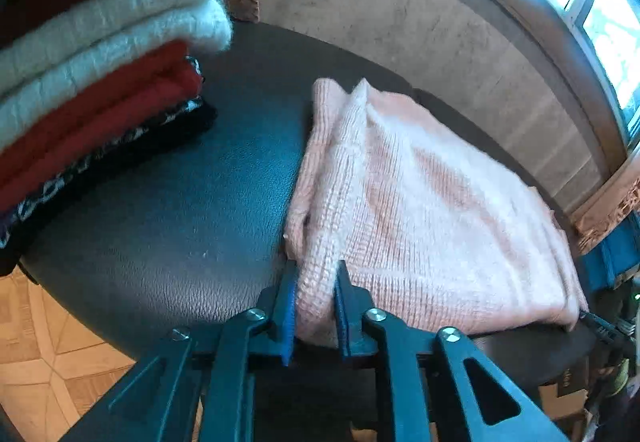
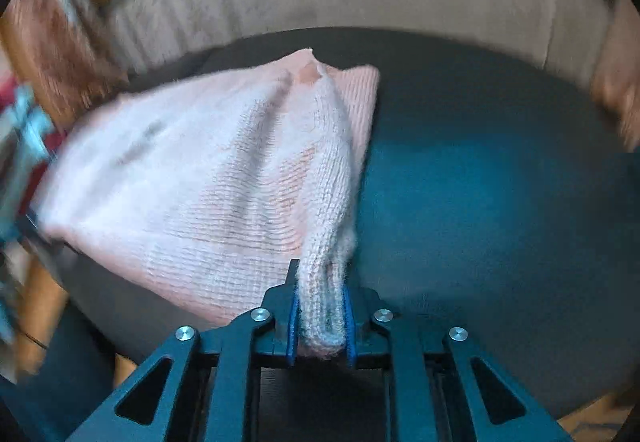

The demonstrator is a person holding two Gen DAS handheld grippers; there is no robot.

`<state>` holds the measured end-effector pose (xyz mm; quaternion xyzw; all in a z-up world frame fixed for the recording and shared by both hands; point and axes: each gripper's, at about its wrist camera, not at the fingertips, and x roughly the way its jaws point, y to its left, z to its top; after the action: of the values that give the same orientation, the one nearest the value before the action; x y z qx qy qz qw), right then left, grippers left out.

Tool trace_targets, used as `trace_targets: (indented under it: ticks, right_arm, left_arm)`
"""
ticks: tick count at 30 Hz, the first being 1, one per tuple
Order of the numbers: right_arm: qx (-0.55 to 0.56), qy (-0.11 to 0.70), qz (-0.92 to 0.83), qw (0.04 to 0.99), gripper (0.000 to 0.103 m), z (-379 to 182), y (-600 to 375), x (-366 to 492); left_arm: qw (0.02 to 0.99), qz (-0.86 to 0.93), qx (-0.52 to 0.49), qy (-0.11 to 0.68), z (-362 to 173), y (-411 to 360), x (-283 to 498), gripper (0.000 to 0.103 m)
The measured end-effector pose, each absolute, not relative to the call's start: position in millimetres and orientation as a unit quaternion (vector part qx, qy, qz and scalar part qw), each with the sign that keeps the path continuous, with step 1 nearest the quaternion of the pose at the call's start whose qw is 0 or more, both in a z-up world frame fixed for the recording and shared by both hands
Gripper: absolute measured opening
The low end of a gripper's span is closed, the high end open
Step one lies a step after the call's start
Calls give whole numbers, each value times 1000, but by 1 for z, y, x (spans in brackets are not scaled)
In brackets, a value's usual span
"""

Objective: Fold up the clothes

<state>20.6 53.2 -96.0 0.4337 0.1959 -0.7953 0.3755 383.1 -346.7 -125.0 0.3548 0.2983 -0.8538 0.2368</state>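
Left gripper (image 1: 316,274), two dark fingers w/ blue pads, is clamped on a thick near corner of a pale pink, fuzzy, rib-knit sweater (image 1: 420,210); the bunched knit fills the gap between the pads. Right gripper (image 2: 320,306), same build, pinches another bunched fold of the sweater (image 2: 208,178), a rounded roll of knit squeezed between its blue pads and rising as a ridge away from the fingers. The sweater lies folded into a rough, soft-edged slab on a dark, grained, leather-like seat (image 1: 180,210), approx. mid-surface, creased along its top. At the seat's far left corner in the left wrist view sits a stack of folded clothes (image 1: 100,74): fluffy white knit on top, red fabric under it, black-and-white patterned cloth at the bottom. Behind the seat runs a beige upholstered backrest (image 1: 400,22). Right wrist view is motion-blurred at its edges.
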Motion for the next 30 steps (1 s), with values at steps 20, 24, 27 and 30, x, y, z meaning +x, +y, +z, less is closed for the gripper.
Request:
trace_targets:
  ticks: [20,24,27,30]
  right_arm:
    - [448,60,-762,464,91,-84,80,16]
    - [460,156,-742,462,74,-111,42,32]
    - [410,262,-749,450,28,-101,22,45]
    - [341,379,-758,406,27,-81,12,52]
  left_arm:
    - [263,-831,385,304,-128,-369,375,11]
    - [262,-834,390,291,-128,-363,372,11]
    - [264,-839,392,268,-119,-359,367,9]
    - [276,-848,384,239,-99,-362,367,7]
